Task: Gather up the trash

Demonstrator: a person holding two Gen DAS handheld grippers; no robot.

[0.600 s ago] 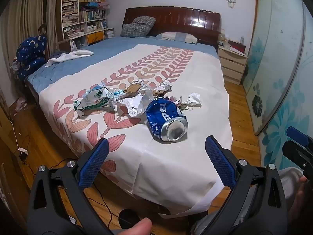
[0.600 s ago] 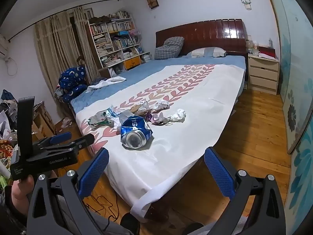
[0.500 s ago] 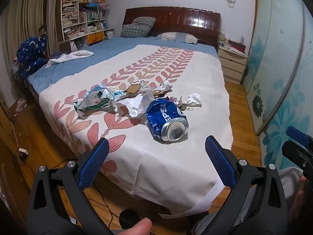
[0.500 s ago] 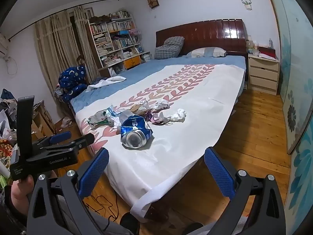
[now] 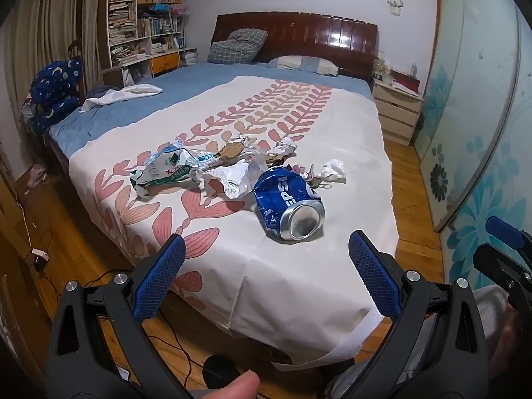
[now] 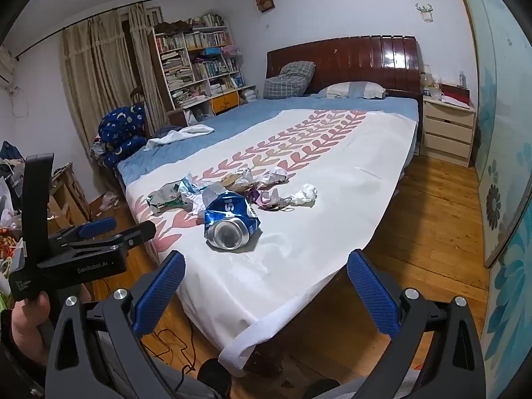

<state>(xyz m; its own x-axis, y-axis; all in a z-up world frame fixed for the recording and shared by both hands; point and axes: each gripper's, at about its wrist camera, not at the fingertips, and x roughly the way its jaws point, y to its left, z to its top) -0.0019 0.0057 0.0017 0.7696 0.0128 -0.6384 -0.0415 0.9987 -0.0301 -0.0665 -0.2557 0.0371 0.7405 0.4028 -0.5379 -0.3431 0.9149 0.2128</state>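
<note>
Here, a wide bed [image 5: 299,266] with a dark wooden headboard [image 5: 296,38] fills a bedroom with a wooden plank floor [image 6: 432,206], its blue sheet half covered by a white spread printed with pink leaves. One crammed bookshelf [image 5: 143,23] stands by beige curtains [image 6: 96,76], one pale nightstand [image 6: 447,133] sits beside the headboard, and two pillows lie at the head.

On the spread near the foot lies a loose cluster of trash: one crushed blue Pepsi can [image 5: 288,204], on its side with its open end toward the cameras; one crumpled plastic wrapper [image 5: 166,171] with green print to its left; and at least three balls of white paper, one paper wad [image 5: 334,169] lying just right of the can. Smaller scraps behind the can are too tangled to count.

The left gripper [image 5: 266,276] hovers low before the foot of the bed, level, pointed at the can, its blue-padded jaws spread wide and holding nothing. The right gripper [image 6: 264,286] hangs to its right, aimed across the bed's corner, equally wide open and empty. Both are well apart from the trash.
</note>
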